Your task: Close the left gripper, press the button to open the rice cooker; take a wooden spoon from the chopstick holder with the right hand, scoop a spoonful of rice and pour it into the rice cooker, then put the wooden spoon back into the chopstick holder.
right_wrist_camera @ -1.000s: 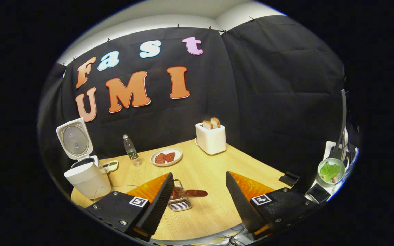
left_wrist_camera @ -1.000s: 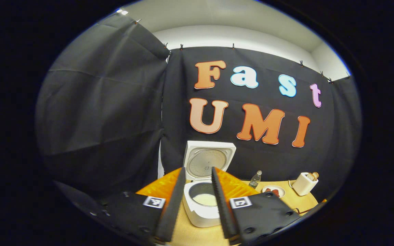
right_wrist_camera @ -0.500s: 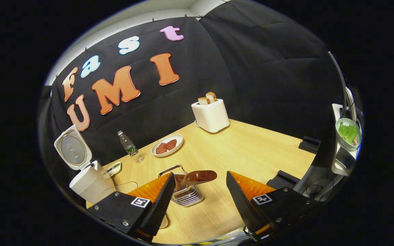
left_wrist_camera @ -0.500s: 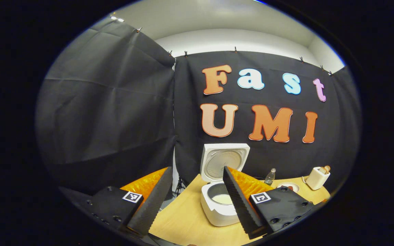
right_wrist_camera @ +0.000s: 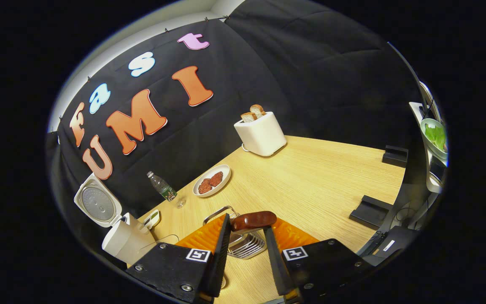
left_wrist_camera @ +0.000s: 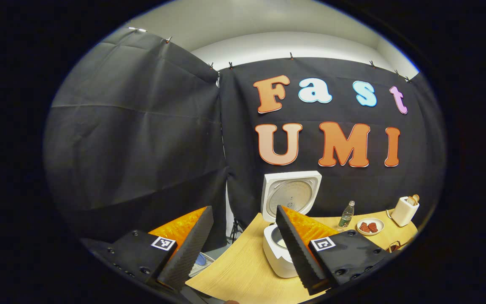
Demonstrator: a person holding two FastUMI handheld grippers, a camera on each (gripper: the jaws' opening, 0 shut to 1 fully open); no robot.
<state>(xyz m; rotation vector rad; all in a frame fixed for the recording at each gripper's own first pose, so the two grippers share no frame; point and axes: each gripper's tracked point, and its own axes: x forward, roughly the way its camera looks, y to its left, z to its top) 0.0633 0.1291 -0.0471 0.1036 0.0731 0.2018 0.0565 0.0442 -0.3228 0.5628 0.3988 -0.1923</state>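
Observation:
The white rice cooker [left_wrist_camera: 283, 257] stands with its lid [left_wrist_camera: 291, 196] up and pale contents in the pot; it also shows at the left table edge [right_wrist_camera: 127, 242]. My left gripper [left_wrist_camera: 243, 209] hangs open, back from the cooker and to its left, holding nothing. A wire chopstick holder [right_wrist_camera: 247, 249] sits on the table [right_wrist_camera: 319, 177] with a dark wooden spoon [right_wrist_camera: 255, 220] sticking up out of it. My right gripper [right_wrist_camera: 246, 223] is shut on the spoon's handle end, one finger on each side, just above the holder.
A white toaster [right_wrist_camera: 262, 133] with bread stands at the back wall. Between it and the cooker are a plate of reddish food [right_wrist_camera: 211, 185], a small water bottle [right_wrist_camera: 163, 188] and a small dish [right_wrist_camera: 152, 217]. Black stands [right_wrist_camera: 369, 209] sit on the right.
My left gripper opened and drew back and left from the cooker. My right gripper came down over the holder and its fingers narrowed onto the spoon's handle.

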